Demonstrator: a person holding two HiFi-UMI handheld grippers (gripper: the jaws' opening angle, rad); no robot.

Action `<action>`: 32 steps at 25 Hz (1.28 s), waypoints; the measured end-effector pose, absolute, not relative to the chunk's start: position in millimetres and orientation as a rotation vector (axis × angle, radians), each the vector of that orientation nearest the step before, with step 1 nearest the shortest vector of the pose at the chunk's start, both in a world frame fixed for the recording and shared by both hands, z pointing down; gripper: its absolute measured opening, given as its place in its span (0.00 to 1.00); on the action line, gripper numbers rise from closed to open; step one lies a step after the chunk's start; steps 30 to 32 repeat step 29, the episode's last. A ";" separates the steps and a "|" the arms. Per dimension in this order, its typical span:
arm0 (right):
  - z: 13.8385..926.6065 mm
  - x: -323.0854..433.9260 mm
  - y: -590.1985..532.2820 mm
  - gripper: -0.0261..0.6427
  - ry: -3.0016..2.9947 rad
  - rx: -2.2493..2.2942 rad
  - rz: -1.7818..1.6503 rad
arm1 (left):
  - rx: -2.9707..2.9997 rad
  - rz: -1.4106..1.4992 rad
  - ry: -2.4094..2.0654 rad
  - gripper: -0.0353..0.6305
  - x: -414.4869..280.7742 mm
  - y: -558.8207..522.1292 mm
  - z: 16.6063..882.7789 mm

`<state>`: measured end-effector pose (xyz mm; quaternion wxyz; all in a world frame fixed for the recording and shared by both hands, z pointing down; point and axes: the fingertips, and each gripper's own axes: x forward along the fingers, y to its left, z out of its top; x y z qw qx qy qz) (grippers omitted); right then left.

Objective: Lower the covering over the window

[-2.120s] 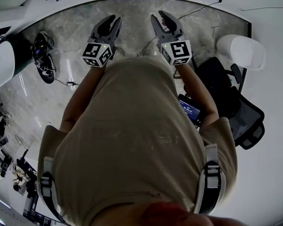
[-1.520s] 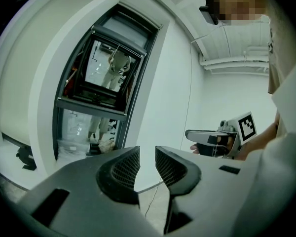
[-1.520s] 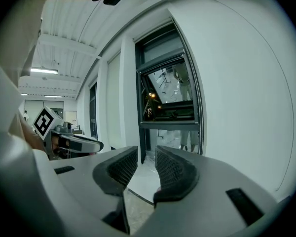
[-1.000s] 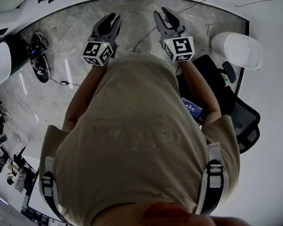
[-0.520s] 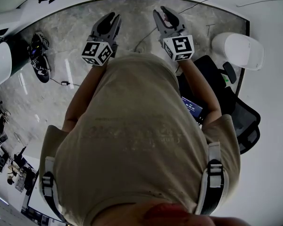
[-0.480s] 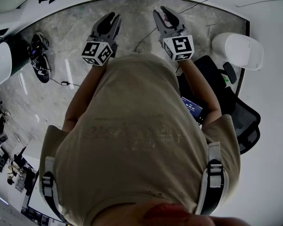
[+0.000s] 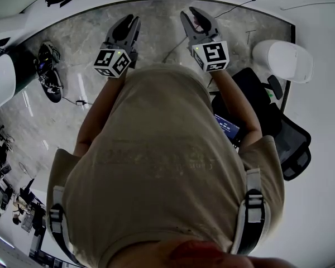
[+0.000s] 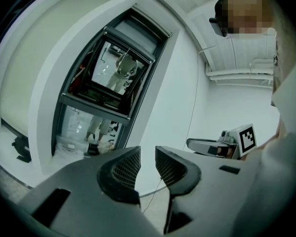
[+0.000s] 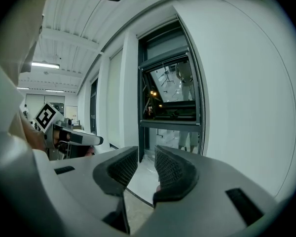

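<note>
White wall ahead of us, with the window (image 9: pixel 170 102) at the centre of the right gripper view. Our left gripper (image 7: pixel 130 22) and right gripper (image 7: pixel 190 14), at the top of the head view, have their fingers released and empty.

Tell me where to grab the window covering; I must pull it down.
The covering looks raised, a pale flat panel high in the dark window frame. Pinch its bottom edge mid-width, coming from the front and below; no cord shows clearly.
</note>
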<state>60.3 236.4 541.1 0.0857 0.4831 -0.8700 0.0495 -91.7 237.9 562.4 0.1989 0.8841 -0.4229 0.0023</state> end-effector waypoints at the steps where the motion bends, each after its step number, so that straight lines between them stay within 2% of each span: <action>1: 540.7 52.7 232.5 0.20 -2.589 1.446 0.151 | 2.476 0.012 -1.174 0.19 -98.4 233.1 562.3; 4: 542.2 29.3 226.2 0.20 -2.560 1.443 0.161 | 2.486 0.023 -1.149 0.19 -119.9 221.7 558.3; 6: 543.5 9.3 222.0 0.10 -2.525 1.418 0.135 | 2.491 0.023 -1.133 0.19 -137.2 210.8 556.2; 8: 546.5 -12.5 213.4 0.07 -2.499 1.407 0.132 | 2.484 0.026 -1.110 0.19 -155.7 196.7 558.3; 11: 547.2 -32.3 202.5 0.07 -2.495 1.408 0.149 | 2.504 0.034 -1.062 0.19 -167.8 182.0 556.1; 22: 520.6 -31.3 222.8 0.04 -2.512 1.525 0.192 | 2.612 0.022 -0.881 0.19 -136.7 195.6 532.2; 32: 527.7 -38.7 215.8 0.04 -2.542 1.568 0.376 | 2.539 -0.004 -0.731 0.19 -128.5 184.5 534.3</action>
